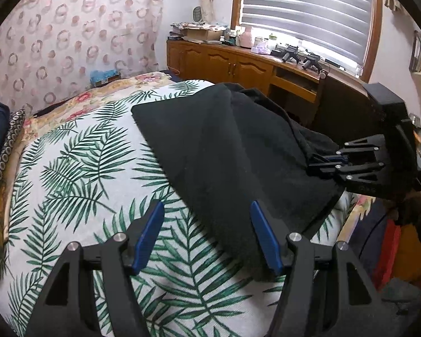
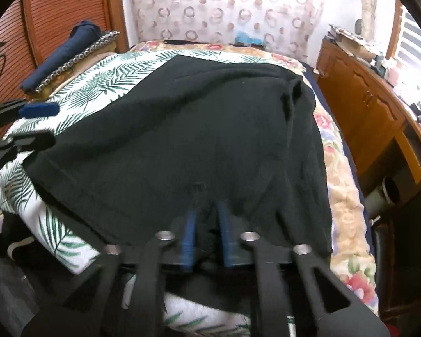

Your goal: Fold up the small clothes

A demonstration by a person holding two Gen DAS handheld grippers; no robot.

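A black garment [image 1: 227, 146] lies spread on a palm-leaf sheet [image 1: 78, 163] on the bed. My left gripper [image 1: 207, 210] is open at the garment's near left corner, its right blue pad over the cloth edge, nothing between the pads. My right gripper [image 1: 320, 161] is at the garment's right edge and shut on the cloth. In the right wrist view the garment [image 2: 188, 129] fills the middle and my right gripper [image 2: 207, 216] pinches a raised fold of it. My left gripper [image 2: 39, 125] shows open at the left edge.
A wooden cabinet [image 1: 230, 61] with clutter stands under the window beyond the bed. A navy folded item and a ring-patterned cushion [image 2: 78, 50] lie at the headboard. A floral quilt [image 2: 342, 168] runs along the bed's right side. A patterned curtain [image 1: 70, 39] hangs behind.
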